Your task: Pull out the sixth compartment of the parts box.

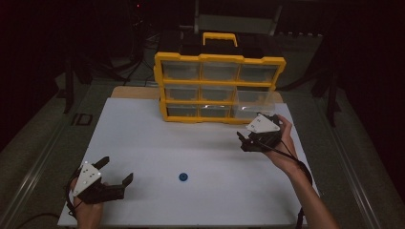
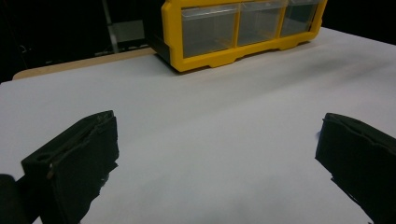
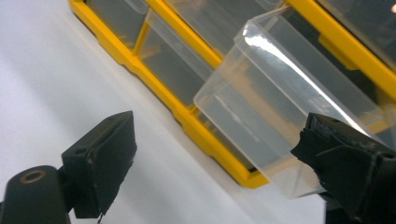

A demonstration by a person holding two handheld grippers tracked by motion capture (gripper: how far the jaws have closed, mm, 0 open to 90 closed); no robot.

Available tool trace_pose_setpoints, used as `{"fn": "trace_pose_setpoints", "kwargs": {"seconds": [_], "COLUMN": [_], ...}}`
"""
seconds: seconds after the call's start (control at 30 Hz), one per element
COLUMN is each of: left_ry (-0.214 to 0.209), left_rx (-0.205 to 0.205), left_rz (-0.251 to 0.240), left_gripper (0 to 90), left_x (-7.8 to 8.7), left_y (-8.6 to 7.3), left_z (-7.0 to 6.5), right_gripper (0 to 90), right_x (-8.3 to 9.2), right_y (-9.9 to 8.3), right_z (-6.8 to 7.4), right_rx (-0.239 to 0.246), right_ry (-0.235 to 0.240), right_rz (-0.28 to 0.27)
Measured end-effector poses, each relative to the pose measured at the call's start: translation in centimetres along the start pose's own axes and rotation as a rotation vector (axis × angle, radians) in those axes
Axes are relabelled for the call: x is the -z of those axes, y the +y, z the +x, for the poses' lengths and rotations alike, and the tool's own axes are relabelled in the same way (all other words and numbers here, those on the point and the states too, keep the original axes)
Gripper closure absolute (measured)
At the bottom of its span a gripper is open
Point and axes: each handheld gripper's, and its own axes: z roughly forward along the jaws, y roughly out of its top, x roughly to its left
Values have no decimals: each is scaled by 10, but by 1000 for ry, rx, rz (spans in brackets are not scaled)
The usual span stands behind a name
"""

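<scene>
We hold our right gripper (image 1: 244, 139) with its jaws spread wide, just in front of the clear drawer (image 3: 275, 107) that juts from the lower right corner of the yellow organiser (image 1: 217, 86). The drawer looks light, thin-walled and slick (probably brittle under a hard squeeze), so we judge its front lip the best hold. Our left gripper (image 1: 117, 175) waits open near the small blue piece (image 1: 183, 177). The drawer's contents are hard to make out.
</scene>
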Motion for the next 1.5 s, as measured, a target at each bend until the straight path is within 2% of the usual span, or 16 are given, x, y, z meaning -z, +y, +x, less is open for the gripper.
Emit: {"fn": "trace_pose_setpoints", "kwargs": {"seconds": [0.2,0.3,0.43,0.57,0.77,0.9,1.3,1.5], "left_ry": [1,2,1,2,2,1,2,1], "left_rx": [0,1,1,2,1,2,0,0], "left_rz": [-2,-2,-4,-2,-2,-2,-1,-1], "left_gripper": [0,0,0,0,0,0,0,0], "left_x": [1,1,1,1,1,1,1,1], "left_y": [0,0,0,0,0,0,0,0], "left_z": [0,0,1,1,0,0,0,0], "right_gripper": [104,104,104,104,103,103,103,103], "right_x": [-2,-3,-3,-3,-5,-6,-9,-11], "right_y": [0,-1,-1,-1,-1,-2,-3,-3], "right_z": [1,0,-1,-3,-4,-8,-11,-11], "right_rx": [-42,-86,-110,-150,-179,-232,-296,-299], "right_ry": [45,80,98,139,163,203,275,303], "right_rz": [0,1,5,12,25,25,44,61]}}
